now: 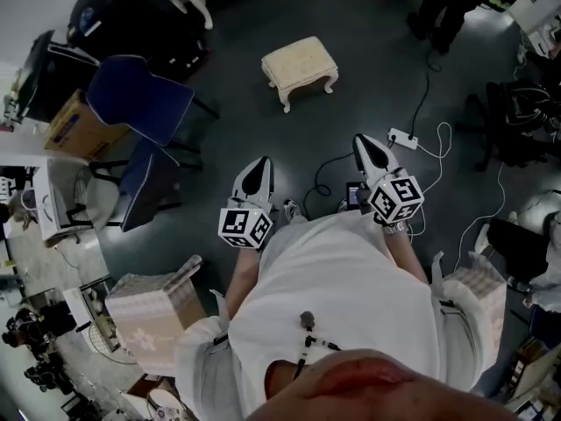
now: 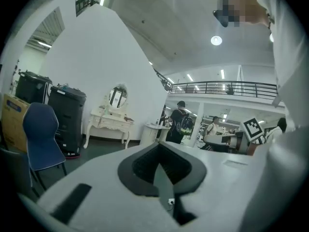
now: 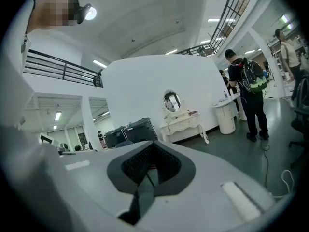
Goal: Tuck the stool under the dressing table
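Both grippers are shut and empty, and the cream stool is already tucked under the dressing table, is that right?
Not quite. The head view shows the stool standing out on the open floor, apart from the dressing table, not tucked under it. The left gripper and right gripper are shut and empty.

The cream cushioned stool [image 1: 300, 64] stands upright on curved legs out on the dark floor [image 1: 368, 86], well apart from the white mirrored dressing table [image 2: 109, 120]

Dim head view, bright ceiling lamps [image 2: 216, 40], heavy fisheye warp, soft edges
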